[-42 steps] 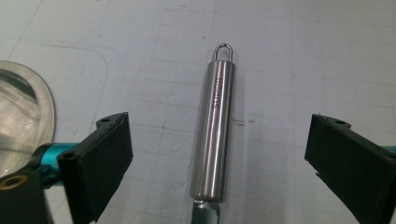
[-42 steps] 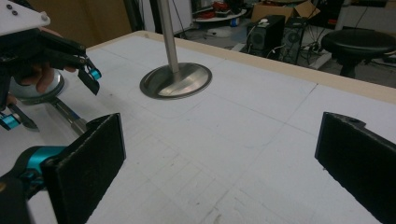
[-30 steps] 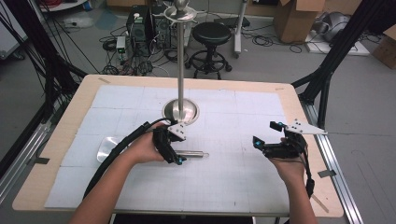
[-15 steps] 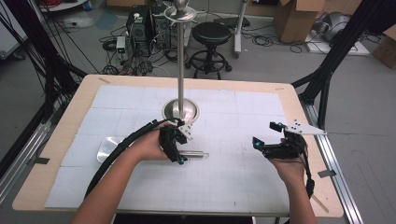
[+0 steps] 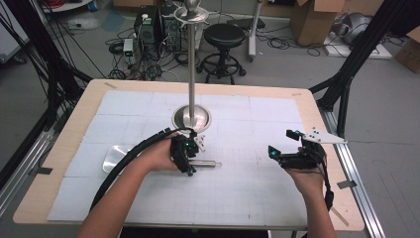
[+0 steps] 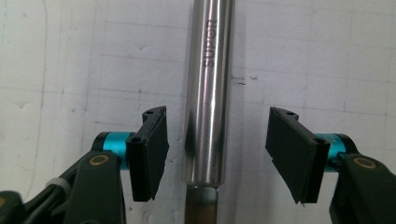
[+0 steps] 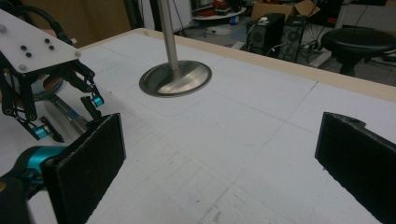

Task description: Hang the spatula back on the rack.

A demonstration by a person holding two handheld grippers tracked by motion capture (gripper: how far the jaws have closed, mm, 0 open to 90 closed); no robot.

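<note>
A steel utensil lies flat on the white mat, its round handle (image 5: 205,163) pointing right and its flat blade (image 5: 112,157) at the left. My left gripper (image 5: 190,159) points down over the handle (image 6: 210,70), which is stamped SUPOR. Its jaws have just been closing with the handle between them. Both pads (image 6: 154,149) stand clear of the metal, with a gap on each side, so it is open. My right gripper (image 5: 280,144) rests at the mat's right side, open (image 7: 219,154) and holding nothing. It looks toward the left gripper (image 7: 67,116).
A steel stand with a round base (image 5: 191,119) and a tall pole (image 5: 191,59) rises just behind the left hand; its base (image 7: 175,78) also shows in the right gripper view. The wooden table edge (image 5: 327,148) runs close beside the right hand. A black cable (image 5: 124,163) trails along the left forearm.
The left gripper's jaws have narrowed around the utensil handle and the hand has shifted slightly right. The right hand has kept still.
</note>
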